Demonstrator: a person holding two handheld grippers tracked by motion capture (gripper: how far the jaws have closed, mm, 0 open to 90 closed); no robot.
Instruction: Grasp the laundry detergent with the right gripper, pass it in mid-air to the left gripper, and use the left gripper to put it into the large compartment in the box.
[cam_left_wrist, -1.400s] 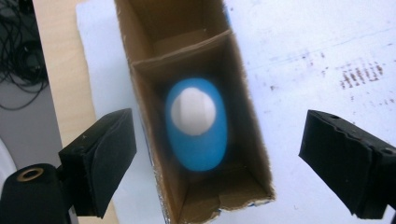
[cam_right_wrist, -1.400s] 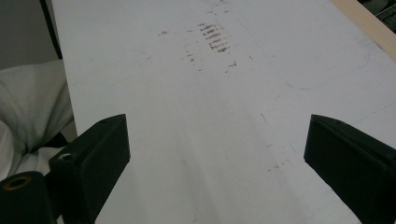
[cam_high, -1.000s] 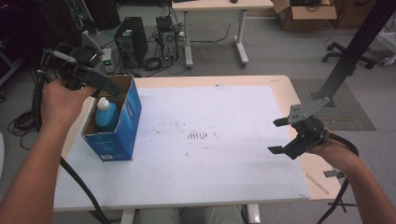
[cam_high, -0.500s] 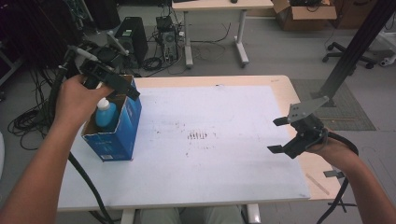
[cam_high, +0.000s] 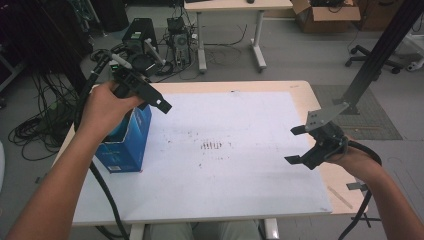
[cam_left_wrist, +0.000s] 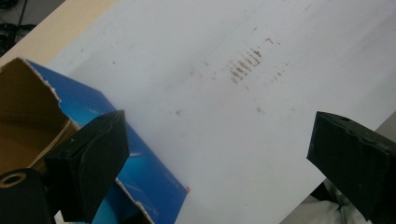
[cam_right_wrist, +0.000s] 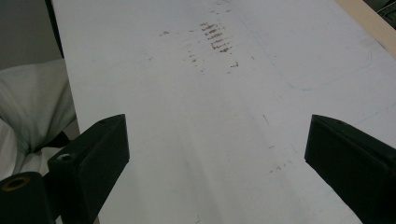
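No brand name or writing can be read on the open-topped blue cardboard box; its glossy blue side carries only a pale streaked print, too blurred to make out. The box stands upright at the left edge of the white-covered table, its torn top rim showing plain brown card inside (the left gripper view looks straight down into that brown interior). What lies inside is hidden by the hand in the high view.

The left claw hangs above the box's top, at its far right corner, its jaws spread wide with nothing between them; they have just been opening. In its own view the box's blue wall runs under the left jaw and bare table fills the gap.

The right claw hovers over the table's right side, well apart from the box, jaws wide apart and empty, with only the stained white surface ahead of it.
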